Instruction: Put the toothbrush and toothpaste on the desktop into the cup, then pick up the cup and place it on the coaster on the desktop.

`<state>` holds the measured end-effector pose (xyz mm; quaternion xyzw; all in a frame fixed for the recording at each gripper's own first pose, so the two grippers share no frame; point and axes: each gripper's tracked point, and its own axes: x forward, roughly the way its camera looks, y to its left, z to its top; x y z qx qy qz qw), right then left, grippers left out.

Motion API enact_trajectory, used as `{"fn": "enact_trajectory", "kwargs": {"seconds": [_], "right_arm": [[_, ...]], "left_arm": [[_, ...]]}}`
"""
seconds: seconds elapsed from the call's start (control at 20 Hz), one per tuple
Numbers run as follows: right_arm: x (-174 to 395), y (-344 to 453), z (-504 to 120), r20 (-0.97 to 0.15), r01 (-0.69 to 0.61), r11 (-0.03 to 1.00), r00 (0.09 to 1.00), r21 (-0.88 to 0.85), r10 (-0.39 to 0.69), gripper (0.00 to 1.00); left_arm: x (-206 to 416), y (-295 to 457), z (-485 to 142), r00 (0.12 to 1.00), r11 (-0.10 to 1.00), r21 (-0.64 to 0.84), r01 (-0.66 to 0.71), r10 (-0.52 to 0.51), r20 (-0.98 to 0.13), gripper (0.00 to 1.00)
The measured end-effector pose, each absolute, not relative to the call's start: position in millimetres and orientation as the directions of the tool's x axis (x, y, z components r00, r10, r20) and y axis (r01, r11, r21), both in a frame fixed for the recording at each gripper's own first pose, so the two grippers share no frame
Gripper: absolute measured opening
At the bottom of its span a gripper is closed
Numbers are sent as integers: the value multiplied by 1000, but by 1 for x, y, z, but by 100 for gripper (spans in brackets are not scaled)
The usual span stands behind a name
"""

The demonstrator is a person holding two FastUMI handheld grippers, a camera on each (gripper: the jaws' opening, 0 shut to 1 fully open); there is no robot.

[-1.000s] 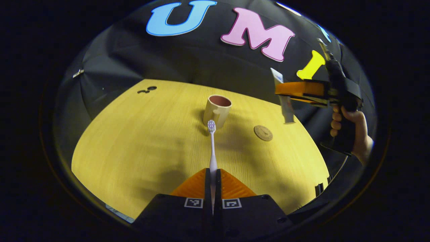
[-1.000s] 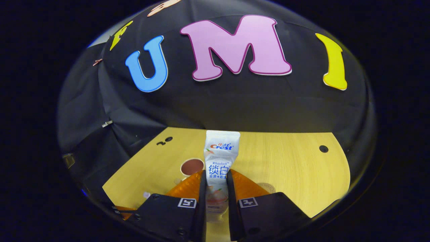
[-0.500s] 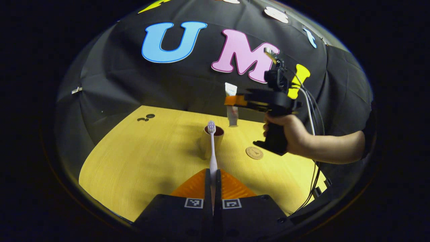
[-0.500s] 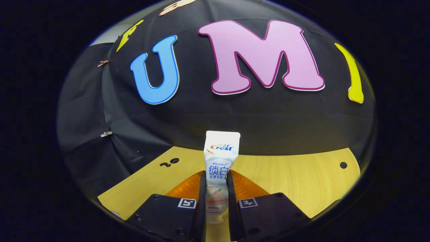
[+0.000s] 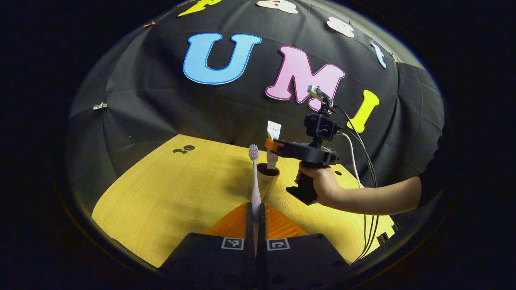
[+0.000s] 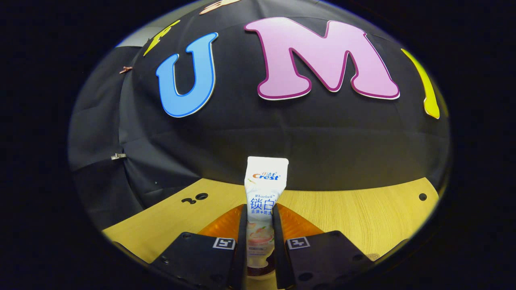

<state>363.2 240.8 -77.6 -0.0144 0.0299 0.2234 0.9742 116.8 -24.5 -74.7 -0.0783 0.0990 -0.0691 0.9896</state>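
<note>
My left hand-held gripper is clamped on the toothbrush, bristles up, just near of the cup on the worktop. My right hand-held gripper is clamped on the toothpaste, held upright with its lower end at the cup's mouth.

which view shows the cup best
The left gripper view: the cup stands on the table, rim and side visible behind the toothbrush. The right gripper view catches just a dark sliver below the toothpaste.
</note>
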Motion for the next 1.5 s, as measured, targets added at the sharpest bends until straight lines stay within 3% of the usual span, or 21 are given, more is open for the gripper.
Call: {"fn": "enact_trajectory", "kwargs": {"seconds": [0.1, 0.2, 0.3, 0.4, 0.5, 0.7, 0.75, 1.05, 1.5], "right_arm": [[364, 244, -92, -74, -440, 898, 896, -22, 437, 26], [364, 245, -103, -80, -442, 896, 895, -35, 438, 33], [358, 246, -111, -85, -452, 891, 890, -37, 448, 29], [355, 247, -122, -103, -462, 886, 884, -31, 457, 46], [348, 241, -128, -127, -459, 888, 882, -10, 455, 57], [336, 223, -118, -138, -460, 887, 876, 48, 462, 91], [330, 217, -113, -139, -460, 887, 876, 53, 462, 99], [292, 166, -83, -122, -436, 894, 887, 103, 446, 98], [255, 57, -116, -255, -309, 942, 907, 132, 334, 98]], "left_arm": [[119, -26, -78, 970, 977, -172, 125, -156, -185, 6], [122, -27, -80, 971, 975, -180, 131, -163, -176, 6], [125, -30, -83, 969, 973, -185, 137, -170, -178, 6], [130, -32, -84, 967, 974, -178, 143, -176, -182, 6], [134, -37, -85, 965, 973, -176, 152, -185, -188, 6], [144, -50, -77, 964, 967, -181, 180, -210, -165, 11], [149, -52, -73, 965, 965, -185, 183, -213, -154, 6], [195, -60, -38, 972, 957, -190, 221, -233, -43, 6], [286, -57, 3, 963, 956, -149, 252, -232, 139, 6]]}}
